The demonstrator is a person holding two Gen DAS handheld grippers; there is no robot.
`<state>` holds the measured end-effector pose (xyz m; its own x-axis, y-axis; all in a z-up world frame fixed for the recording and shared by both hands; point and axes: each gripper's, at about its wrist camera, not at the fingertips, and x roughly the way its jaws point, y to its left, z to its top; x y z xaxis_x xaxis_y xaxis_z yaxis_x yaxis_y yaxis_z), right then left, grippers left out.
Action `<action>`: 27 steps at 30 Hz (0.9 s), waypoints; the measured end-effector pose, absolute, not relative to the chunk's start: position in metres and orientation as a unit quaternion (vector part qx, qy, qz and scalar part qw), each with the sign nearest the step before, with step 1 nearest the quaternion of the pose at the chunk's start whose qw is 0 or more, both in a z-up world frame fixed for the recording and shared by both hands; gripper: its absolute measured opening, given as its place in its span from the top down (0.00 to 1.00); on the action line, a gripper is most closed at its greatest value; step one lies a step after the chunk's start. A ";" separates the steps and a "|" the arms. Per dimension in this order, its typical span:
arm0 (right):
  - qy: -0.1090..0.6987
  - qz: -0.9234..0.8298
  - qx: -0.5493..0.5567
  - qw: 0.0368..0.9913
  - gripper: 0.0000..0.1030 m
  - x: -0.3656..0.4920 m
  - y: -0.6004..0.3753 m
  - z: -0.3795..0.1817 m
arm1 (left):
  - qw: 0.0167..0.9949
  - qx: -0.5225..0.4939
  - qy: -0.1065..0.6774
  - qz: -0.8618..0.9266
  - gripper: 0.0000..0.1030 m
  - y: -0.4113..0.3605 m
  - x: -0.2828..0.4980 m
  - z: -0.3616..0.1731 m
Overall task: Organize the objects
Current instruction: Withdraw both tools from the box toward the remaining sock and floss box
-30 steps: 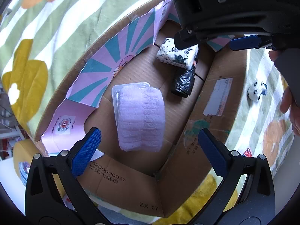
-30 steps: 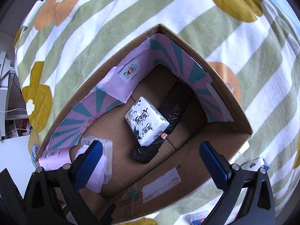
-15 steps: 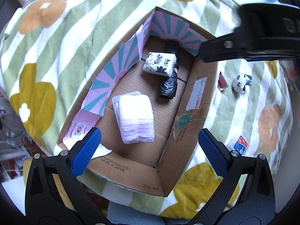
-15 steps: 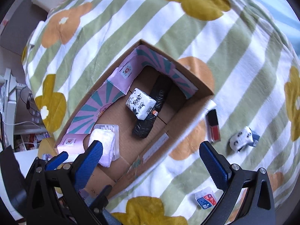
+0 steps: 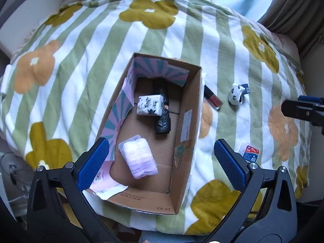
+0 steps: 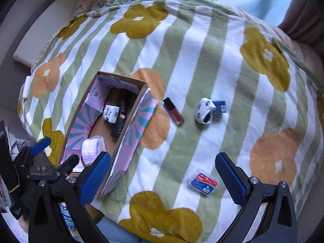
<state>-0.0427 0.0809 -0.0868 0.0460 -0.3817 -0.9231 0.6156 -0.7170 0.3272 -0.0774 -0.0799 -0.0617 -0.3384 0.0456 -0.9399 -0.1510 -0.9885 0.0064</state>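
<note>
A cardboard box (image 5: 183, 151) was seen lying open on a striped, flowered blanket (image 5: 85, 46), its inner walls lined with pink and teal paper. Inside it, a pale pink towel (image 5: 140, 158) in a clear tray was placed at the near end. Farther back, a white tissue pack (image 5: 149, 105) with black print was found resting against a black roll (image 5: 163, 109) that ran along the floor toward the far wall.

The left gripper (image 5: 162, 162) was held above the near end of the box, its blue-padded fingers wide apart and nothing between them. The right gripper (image 6: 163, 177) was held over the blanket to the right of the box, its fingers likewise spread wide and nothing held.

Outside the box, four things were left on the blanket. A red lip gloss (image 6: 173, 111) lay just beside the box's right wall. Farther right, a white toy (image 6: 205, 111) with black spots was seen touching a small blue box (image 6: 219, 106). A small red and blue packet (image 6: 203, 181) lay nearer, well apart from the others, between the right gripper's fingers in its view.

A tip of the right gripper was seen at the right edge of the left view.
</note>
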 end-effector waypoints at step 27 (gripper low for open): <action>-0.114 -0.767 0.603 0.188 0.00 -0.030 0.219 -0.130 | 0.200 -0.557 0.156 0.791 0.00 0.044 -0.097 -0.060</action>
